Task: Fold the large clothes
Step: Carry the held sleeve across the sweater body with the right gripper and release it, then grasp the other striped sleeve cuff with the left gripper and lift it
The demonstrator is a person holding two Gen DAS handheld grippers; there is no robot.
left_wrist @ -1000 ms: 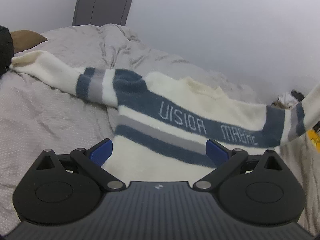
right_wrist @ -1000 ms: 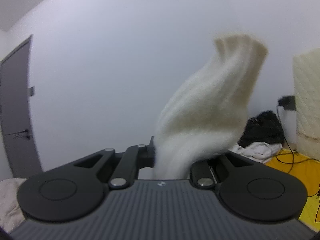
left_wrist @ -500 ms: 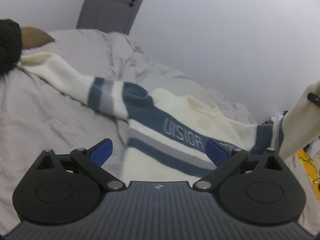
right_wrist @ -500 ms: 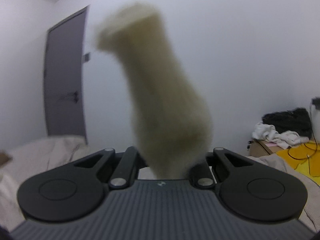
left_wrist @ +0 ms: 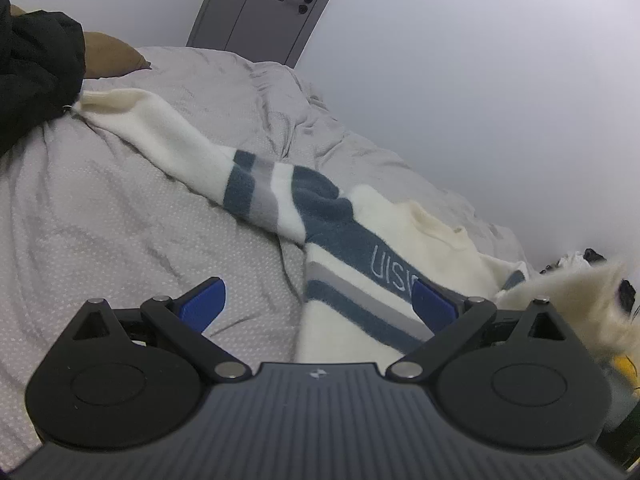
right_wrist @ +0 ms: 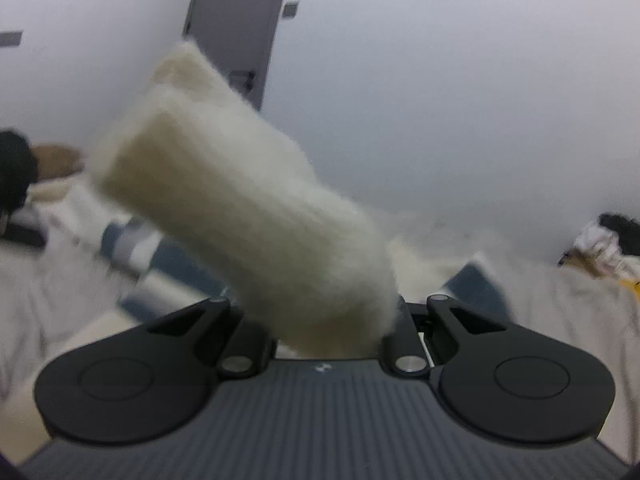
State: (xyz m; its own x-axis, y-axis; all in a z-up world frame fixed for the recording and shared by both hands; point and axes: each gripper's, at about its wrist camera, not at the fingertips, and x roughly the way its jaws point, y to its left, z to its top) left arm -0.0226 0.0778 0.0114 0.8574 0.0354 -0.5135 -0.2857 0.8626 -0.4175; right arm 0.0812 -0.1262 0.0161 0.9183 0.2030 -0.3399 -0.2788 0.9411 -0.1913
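While the sweater (left_wrist: 360, 248) lies on the grey bedspread (left_wrist: 120, 220), the right hand-held gripper (right_wrist: 320, 320) clamps its sleeve (right_wrist: 248, 208).

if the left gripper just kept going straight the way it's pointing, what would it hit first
Probably the grey bedspread beside the sweater's left edge; the open left gripper points down at that boundary, so depth leaves it uncertain.

Soft, even, cool light fills the room, throwing only faint shadows in the folds of the bed (left_wrist: 120, 216). My left view is sharp around the sweater (left_wrist: 360, 264), edges bowed by the lens. My right view smears with motion blur, the cream sleeve (right_wrist: 256, 216) fuzzy and the bed beyond it soft.
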